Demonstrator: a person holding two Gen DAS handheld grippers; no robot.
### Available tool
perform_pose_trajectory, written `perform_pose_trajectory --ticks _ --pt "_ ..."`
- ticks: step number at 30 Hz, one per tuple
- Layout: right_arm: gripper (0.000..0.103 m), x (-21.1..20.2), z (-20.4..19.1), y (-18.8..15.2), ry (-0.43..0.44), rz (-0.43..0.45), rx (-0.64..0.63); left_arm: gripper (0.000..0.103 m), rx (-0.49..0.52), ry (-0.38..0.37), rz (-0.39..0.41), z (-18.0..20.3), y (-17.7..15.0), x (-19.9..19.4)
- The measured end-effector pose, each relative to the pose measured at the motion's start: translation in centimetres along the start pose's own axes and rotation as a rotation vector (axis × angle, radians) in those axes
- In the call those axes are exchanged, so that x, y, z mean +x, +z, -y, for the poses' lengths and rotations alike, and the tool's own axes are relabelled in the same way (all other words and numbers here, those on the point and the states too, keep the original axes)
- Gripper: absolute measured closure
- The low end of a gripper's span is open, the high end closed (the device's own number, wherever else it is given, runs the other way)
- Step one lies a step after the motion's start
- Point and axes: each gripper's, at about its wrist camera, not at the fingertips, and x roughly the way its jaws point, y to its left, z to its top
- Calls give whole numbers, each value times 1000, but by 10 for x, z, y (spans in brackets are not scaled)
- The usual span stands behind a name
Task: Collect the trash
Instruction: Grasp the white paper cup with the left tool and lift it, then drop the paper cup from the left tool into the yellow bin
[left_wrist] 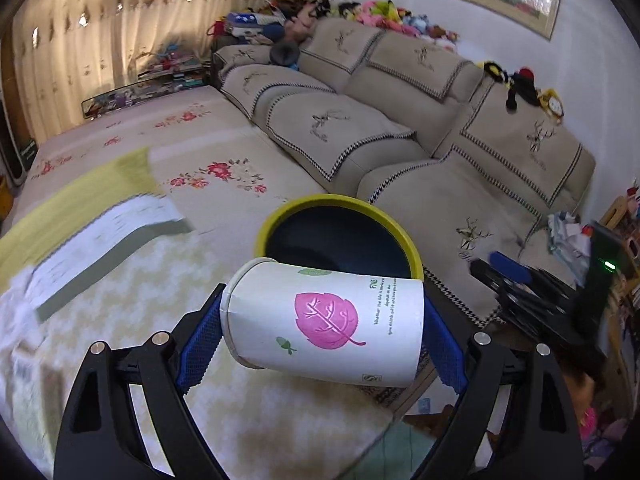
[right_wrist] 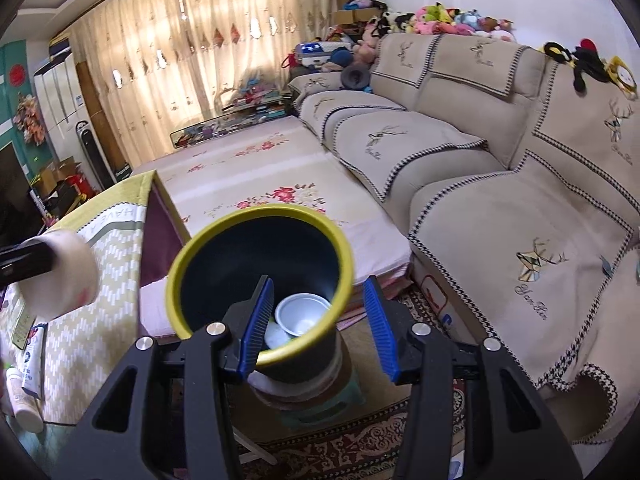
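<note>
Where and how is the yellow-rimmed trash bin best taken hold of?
Grip the trash bin by its yellow rim, coming from above with one finger inside and one outside. It stands upright and open-topped, and the wall is thin while the body looks too wide to span.

**Where things sit around the bin**

We take the yellow-rimmed round dark bin [right_wrist: 260, 280] as our landmark. In it lie a shallow white plastic bowl [right_wrist: 302, 314] and another white item we cannot identify. Before it, we hold the white paper cup with a pink leaf print [left_wrist: 324, 320] on its side. Left of the bin stands the cloth-covered table [right_wrist: 100, 280]; behind it the flowered mattress [right_wrist: 248, 168]; to its right the beige fabric sofa [right_wrist: 500, 184]. The bin rests on a low stool [right_wrist: 320, 400].
</note>
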Motion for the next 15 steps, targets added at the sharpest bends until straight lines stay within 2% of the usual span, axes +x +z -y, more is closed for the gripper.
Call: perform_pose_trajectory --ticks 4,12,15 --pt "57 3 18 -4 -13 -11 27 15 21 16 -48 21 20 47" --pt "53 7 35 -9 -17 -25 65 15 44 56 -78 40 46 117" --pt "50 6 33 -10 -17 -24 65 6 26 63 -79 40 53 127"
